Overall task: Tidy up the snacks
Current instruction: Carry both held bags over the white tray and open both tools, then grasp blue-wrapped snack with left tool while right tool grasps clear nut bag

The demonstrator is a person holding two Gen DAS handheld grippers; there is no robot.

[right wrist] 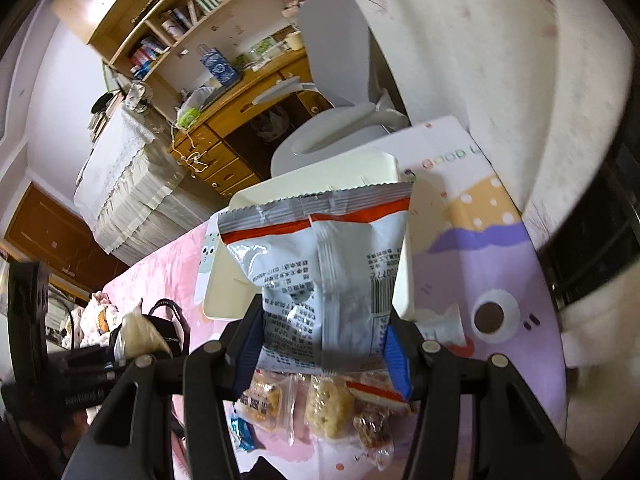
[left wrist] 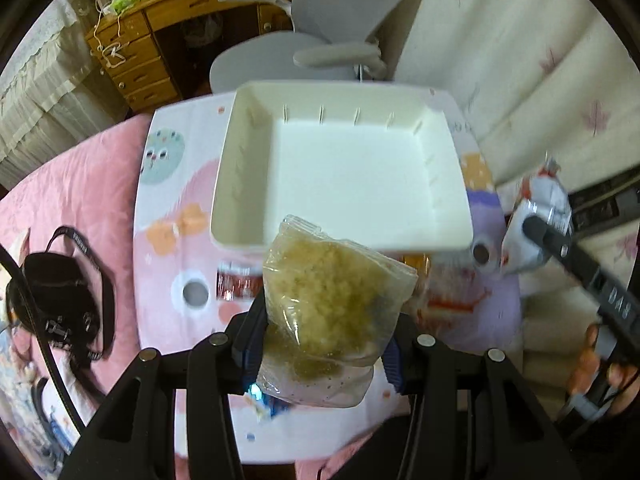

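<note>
My left gripper (left wrist: 324,344) is shut on a clear bag of yellowish crumbly snack (left wrist: 332,296), lifted above the table just in front of an empty white square bin (left wrist: 240,168). In the right wrist view, my right gripper (right wrist: 324,340) is shut on a silver-white packet with a red stripe (right wrist: 332,272), held up before the same white bin (right wrist: 224,296). That packet (left wrist: 536,220) and the right gripper also show at the right edge of the left wrist view. Several small wrapped snacks (right wrist: 320,404) lie on the table under the right gripper.
The bin stands on a small table with a cartoon-print top (left wrist: 168,208) set on a pink bedspread (left wrist: 80,200). A black camera with a strap (left wrist: 60,300) lies to the left. A grey office chair (left wrist: 320,40) and a wooden desk (left wrist: 160,24) stand behind.
</note>
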